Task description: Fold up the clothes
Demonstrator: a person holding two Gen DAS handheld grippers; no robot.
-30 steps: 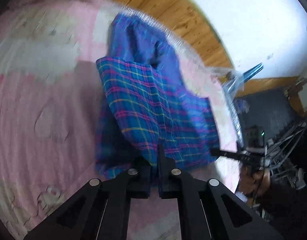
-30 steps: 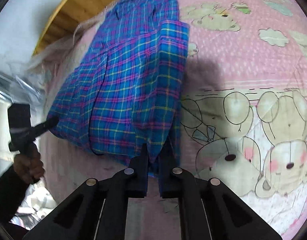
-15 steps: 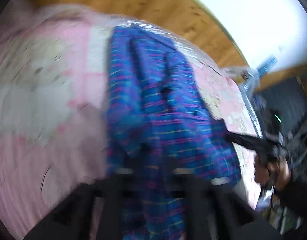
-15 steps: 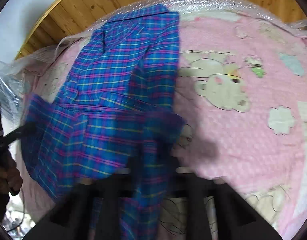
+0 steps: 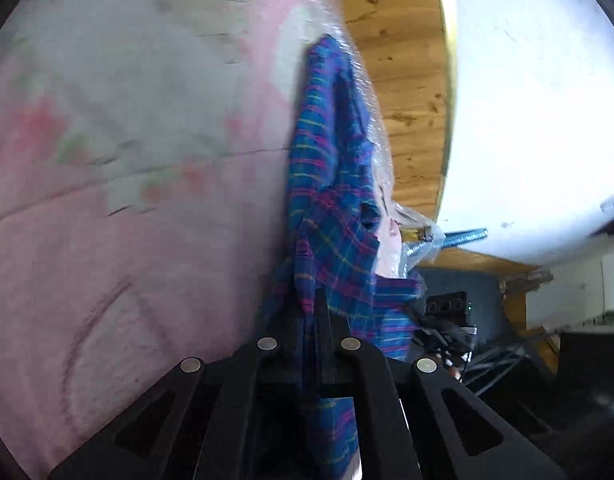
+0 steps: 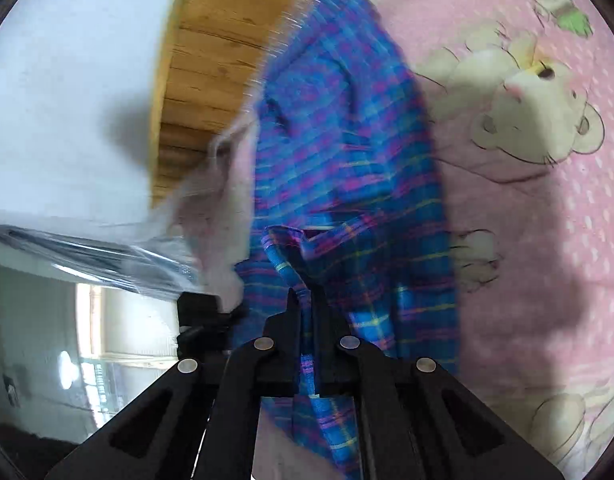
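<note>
A blue plaid shirt (image 5: 327, 184) with pink and yellow lines hangs bunched along the edge of a pink cartoon-bear blanket (image 5: 127, 220). My left gripper (image 5: 312, 300) is shut on a fold of the shirt, and cloth runs down between its fingers. In the right wrist view the same plaid shirt (image 6: 347, 160) lies stretched over the blanket (image 6: 547, 220). There my right gripper (image 6: 303, 296) is shut on a hem of the shirt. The other hand-held gripper (image 6: 199, 312) shows at the left of the right wrist view, close to the cloth.
A wooden bed board (image 5: 403, 80) and a white wall (image 5: 527, 100) run beside the blanket. Clear plastic wrap (image 6: 119, 256) covers the bed's edge. Dark gear and a stand (image 5: 487, 340) crowd the floor at the lower right of the left wrist view.
Both grippers have swung toward the bed's edge with the shirt held. The spread shirt has been gathered into a narrow, bunched strip, and the views have rolled sideways.
</note>
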